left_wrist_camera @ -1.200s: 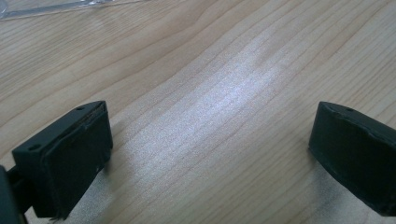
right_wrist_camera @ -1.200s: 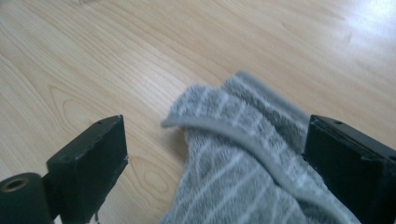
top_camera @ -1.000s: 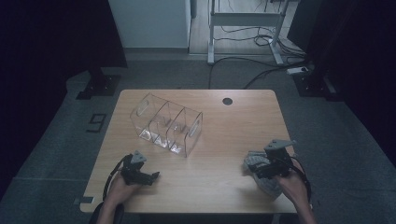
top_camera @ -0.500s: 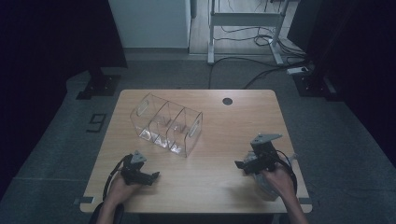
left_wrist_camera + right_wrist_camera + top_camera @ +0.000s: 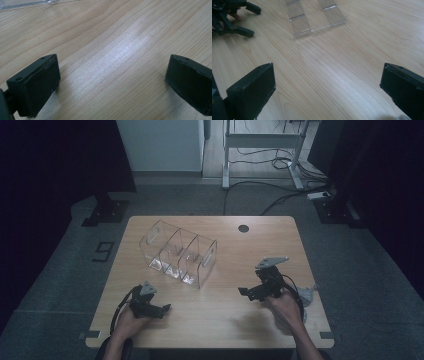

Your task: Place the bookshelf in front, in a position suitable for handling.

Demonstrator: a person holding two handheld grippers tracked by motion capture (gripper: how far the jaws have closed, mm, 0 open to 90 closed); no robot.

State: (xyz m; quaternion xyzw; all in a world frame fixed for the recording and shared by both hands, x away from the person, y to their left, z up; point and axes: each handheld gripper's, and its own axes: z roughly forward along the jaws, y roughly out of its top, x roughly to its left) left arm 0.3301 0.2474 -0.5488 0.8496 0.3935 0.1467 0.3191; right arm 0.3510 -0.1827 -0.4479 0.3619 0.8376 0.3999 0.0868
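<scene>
Both your grippers, left gripper (image 5: 161, 308) and right gripper (image 5: 248, 293), sit near the table's (image 5: 240, 320) front edge with jaws wide and empty, angled toward the clear organizer (image 5: 178, 252) at left-centre, ready for it.

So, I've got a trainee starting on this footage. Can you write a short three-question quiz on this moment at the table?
1. True or false: the clear plastic three-compartment organiser on the light wooden table holds several items.
2. Which tongs lie nearer the organiser: A) left tongs B) right tongs?
3. Fill in: both tongs' jaws stand ____, with nothing between them.

Key: 1. False; its compartments look empty. 2. A, judging by the high view. 3. Open; each gripper view shows bare wood between the jaws.
</scene>
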